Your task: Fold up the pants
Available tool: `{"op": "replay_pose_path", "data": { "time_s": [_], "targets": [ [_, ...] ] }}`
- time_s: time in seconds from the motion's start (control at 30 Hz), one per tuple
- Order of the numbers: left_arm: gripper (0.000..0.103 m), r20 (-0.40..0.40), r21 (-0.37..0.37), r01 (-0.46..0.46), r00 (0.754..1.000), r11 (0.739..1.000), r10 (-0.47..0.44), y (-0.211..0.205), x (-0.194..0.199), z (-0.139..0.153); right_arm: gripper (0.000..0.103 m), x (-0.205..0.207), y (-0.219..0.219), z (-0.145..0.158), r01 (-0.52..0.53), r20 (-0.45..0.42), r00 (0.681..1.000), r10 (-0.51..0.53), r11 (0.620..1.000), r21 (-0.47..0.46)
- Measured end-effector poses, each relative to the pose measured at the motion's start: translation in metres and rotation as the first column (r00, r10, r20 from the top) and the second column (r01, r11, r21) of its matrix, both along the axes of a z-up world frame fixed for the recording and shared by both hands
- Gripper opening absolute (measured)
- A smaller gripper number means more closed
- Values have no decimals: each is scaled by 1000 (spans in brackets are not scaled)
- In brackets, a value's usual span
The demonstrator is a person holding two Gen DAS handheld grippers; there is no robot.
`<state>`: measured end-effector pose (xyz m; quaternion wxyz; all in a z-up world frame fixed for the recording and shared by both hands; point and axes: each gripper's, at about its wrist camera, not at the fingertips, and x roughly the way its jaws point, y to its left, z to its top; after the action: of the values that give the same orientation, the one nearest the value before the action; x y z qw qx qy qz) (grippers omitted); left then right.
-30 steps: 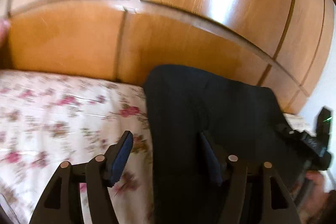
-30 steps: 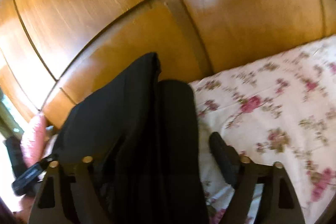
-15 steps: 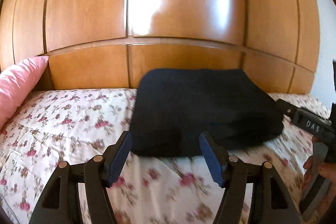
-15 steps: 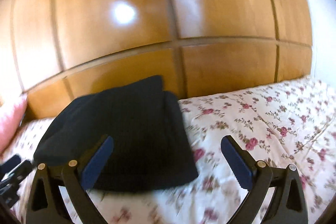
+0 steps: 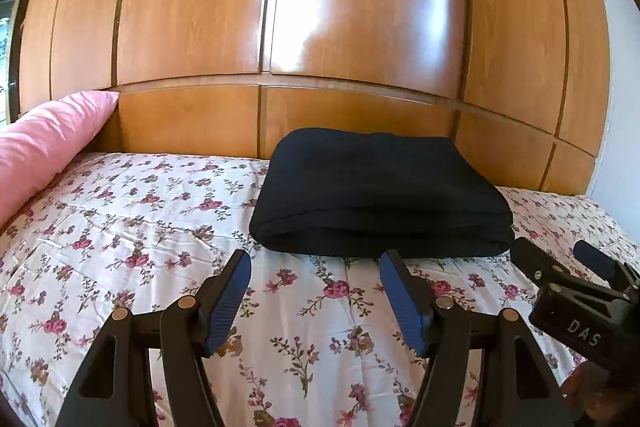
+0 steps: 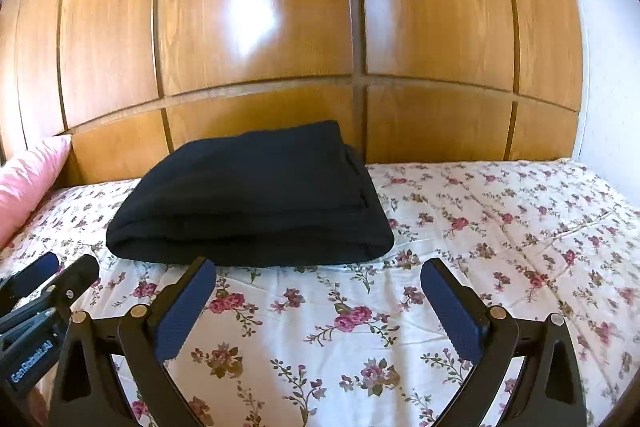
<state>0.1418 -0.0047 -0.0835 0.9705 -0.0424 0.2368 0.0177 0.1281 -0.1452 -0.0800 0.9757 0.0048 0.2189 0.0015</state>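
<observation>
The black pants (image 5: pixel 380 195) lie folded in a compact rectangle on the flowered bedsheet (image 5: pixel 132 239), close to the wooden headboard. They also show in the right wrist view (image 6: pixel 252 199). My left gripper (image 5: pixel 316 291) is open and empty, hovering over the sheet just in front of the pants. My right gripper (image 6: pixel 320 303) is open and empty, also just short of the pants' near edge. The right gripper shows at the right edge of the left wrist view (image 5: pixel 580 291); the left gripper shows at the left edge of the right wrist view (image 6: pixel 44 291).
A tall glossy wooden headboard (image 5: pixel 320 39) stands right behind the pants. A pink pillow (image 5: pixel 44 143) leans at the bed's left end, also seen in the right wrist view (image 6: pixel 28 179). A white wall (image 6: pixel 608 67) is at the right.
Both grippers have let go of the pants and pulled back from them. The pants, draped close over the fingers before, now lie folded flat on the bed.
</observation>
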Motion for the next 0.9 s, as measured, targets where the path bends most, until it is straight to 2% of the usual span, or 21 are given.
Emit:
{"op": "replay_pose_path", "data": {
  "time_s": [0.27, 0.9],
  "targets": [
    [68, 31, 45, -39, 999, 998, 37, -1, -4, -1, 103, -8, 13, 1, -17, 42, 999, 19, 998, -65],
    [68, 40, 80, -45, 998, 996, 42, -5, -6, -1, 103, -9, 6, 1, -7, 52, 999, 9, 999, -42]
  ]
}}
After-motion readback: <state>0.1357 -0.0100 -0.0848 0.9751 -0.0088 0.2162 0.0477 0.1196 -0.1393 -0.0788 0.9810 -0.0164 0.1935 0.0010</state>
